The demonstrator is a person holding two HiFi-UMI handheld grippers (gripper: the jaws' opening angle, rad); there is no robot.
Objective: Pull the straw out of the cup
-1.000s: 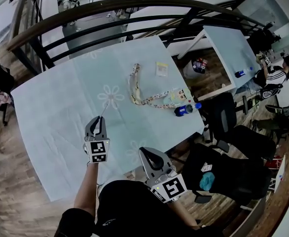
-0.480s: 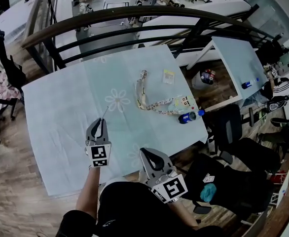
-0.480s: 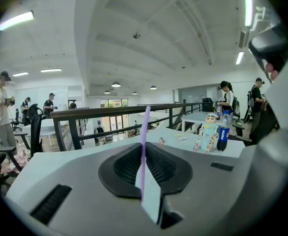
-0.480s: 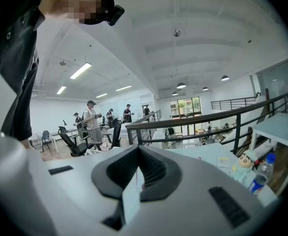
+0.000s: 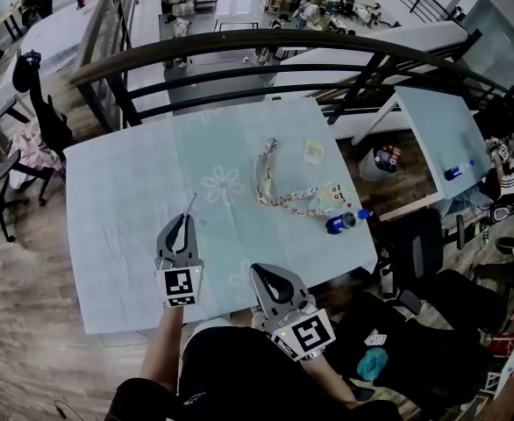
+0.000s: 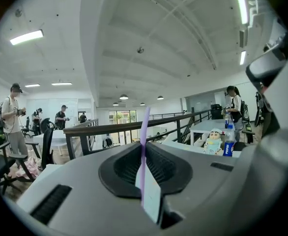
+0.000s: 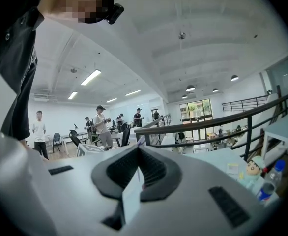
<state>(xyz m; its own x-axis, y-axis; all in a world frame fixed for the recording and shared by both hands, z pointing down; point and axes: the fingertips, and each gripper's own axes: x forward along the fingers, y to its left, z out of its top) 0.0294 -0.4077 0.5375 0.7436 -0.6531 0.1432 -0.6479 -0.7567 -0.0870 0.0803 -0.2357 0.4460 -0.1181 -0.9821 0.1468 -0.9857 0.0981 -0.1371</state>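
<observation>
Lilac and thin, the straw (image 6: 144, 132) is pinched between the jaws of the left gripper (image 5: 182, 221), which are drawn in narrow on it. Its free end sticks out past the tips. In the head view it lies left of the lanyard (image 5: 266, 178) and nearer the person, and it points toward a flower print (image 5: 223, 185) just left of the lanyard. The lanyard lies looped on the pale blue-green surface (image 5: 125, 200). A small card (image 5: 314, 153) lies just beyond it, a toy figure (image 5: 331, 196) sits at its right end, and a bottle (image 5: 341, 224) lies on its side just nearer than the toy. The right gripper (image 5: 259, 270) is well apart from the lanyard, at the surface's near edge. Its jaws stand together (a faint lilac sliver shows at their tips, too small to tell what it is).
</observation>
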